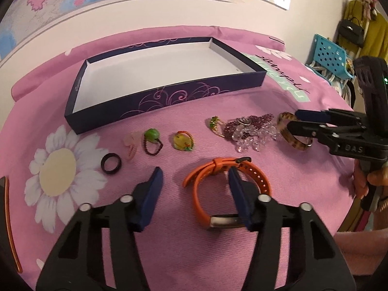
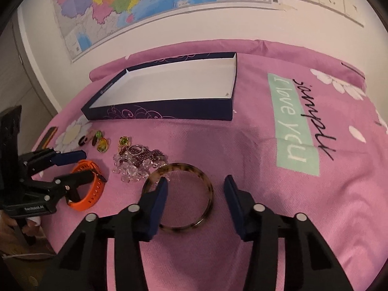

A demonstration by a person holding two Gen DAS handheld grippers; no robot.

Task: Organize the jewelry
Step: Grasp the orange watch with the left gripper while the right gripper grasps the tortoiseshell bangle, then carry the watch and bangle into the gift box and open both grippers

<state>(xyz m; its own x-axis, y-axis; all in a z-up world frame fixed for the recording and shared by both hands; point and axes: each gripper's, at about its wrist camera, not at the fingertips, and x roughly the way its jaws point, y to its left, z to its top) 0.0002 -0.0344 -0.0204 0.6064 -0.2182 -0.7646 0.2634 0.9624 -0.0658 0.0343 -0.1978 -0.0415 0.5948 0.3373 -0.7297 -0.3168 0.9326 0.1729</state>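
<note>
An orange watch band point(image 1: 197, 194) lies on the pink bedspread under my left gripper point(image 1: 194, 172). Its right finger sits inside the loop, and the left finger stands apart from the strap, so the jaws are open. From the right wrist view this left gripper point(image 2: 83, 167) straddles the orange watch band point(image 2: 89, 201). A tortoiseshell bangle point(image 2: 184, 167) lies flat under my right gripper point(image 2: 196, 179), left finger inside the ring, right finger clear outside it, nothing pressed. A navy box point(image 1: 169, 97) with a white floor stands empty behind.
Small pieces lie in a row: a black ring point(image 1: 111, 164), a pink ring point(image 1: 132, 145), a green-bead ring point(image 1: 152, 140), a yellow pendant point(image 1: 183, 140), a green-gold brooch point(image 1: 214, 125) and purple and clear bead strands point(image 1: 249, 133). A blue basket point(image 1: 329, 58) stands beyond the bed's right edge.
</note>
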